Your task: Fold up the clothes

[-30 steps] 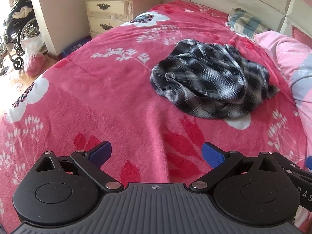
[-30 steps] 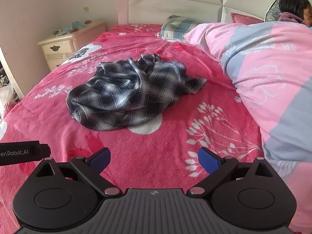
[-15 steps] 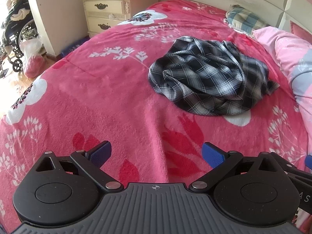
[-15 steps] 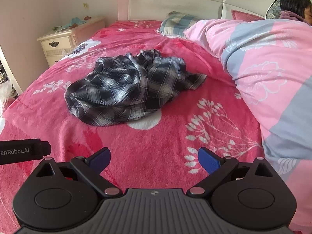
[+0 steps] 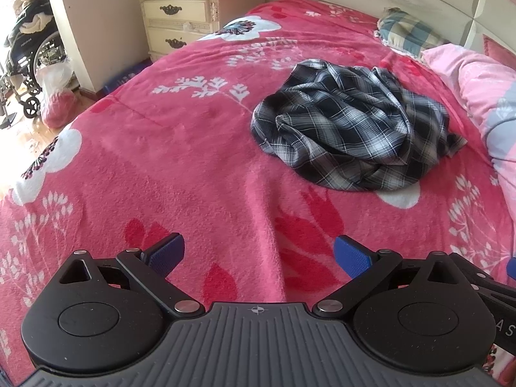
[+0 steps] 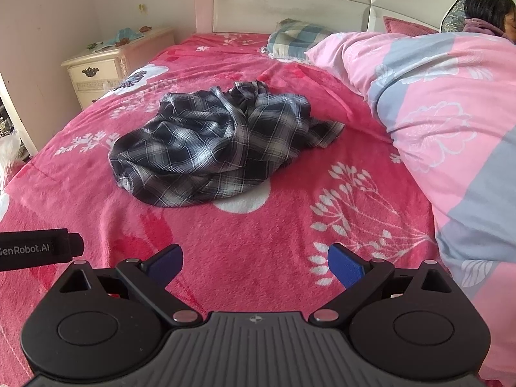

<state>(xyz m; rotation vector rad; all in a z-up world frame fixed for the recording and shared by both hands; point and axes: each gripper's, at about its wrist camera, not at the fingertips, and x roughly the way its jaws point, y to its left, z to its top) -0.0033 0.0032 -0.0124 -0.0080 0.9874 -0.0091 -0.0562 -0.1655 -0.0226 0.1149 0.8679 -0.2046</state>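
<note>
Your shirt (image 5: 351, 129) lay crumpled mid-bed (image 5: 193, 161), unfolded. Both claws, left (image 5: 259, 254) and right (image 6: 254, 259), were spread wide, empty, well short of it. It sat ahead-right of left, ahead-left of right.

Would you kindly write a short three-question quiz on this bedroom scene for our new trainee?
1. True or false: the left gripper is shut on the plaid shirt.
2. What lies right of the shirt in the right wrist view? A) nightstand B) pink quilt C) wheelchair
3. Fill in: both grippers' jaws stand ____.

Key: 1. False; the shirt lies crumpled on the red blanket, untouched, ahead of both the left and the right gripper. 2. B, the pink quilt. 3. open.
</note>
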